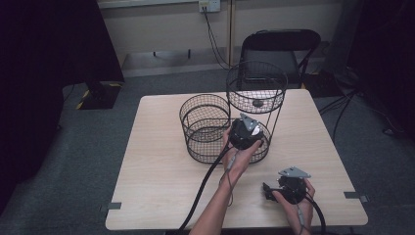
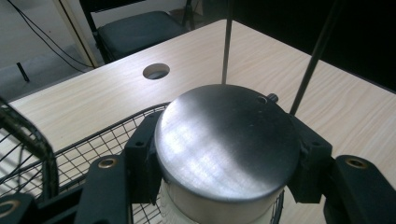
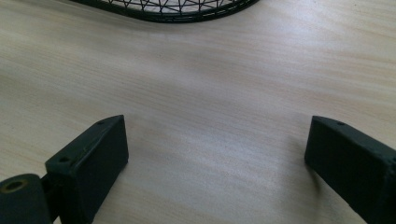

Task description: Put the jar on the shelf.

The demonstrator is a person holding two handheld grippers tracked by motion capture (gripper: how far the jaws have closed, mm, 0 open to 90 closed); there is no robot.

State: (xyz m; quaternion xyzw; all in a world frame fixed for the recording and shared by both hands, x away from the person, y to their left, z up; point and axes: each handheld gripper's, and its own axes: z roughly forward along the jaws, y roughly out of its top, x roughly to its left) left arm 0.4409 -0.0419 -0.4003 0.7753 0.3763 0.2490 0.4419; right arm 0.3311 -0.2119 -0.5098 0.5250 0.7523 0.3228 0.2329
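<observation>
While the left gripper (image 1: 246,131) clamps a tin (image 2: 227,142), the right gripper (image 1: 272,192) rests.

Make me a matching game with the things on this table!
Things:
1. left gripper
2. right gripper
3. chair
4. tall basket

Places or states:
A. behind the table
B. open above bare wood
C. raised on thin legs
D. shut on a can

Pairs: 1-D, 2-B, 3-A, 4-C
</observation>
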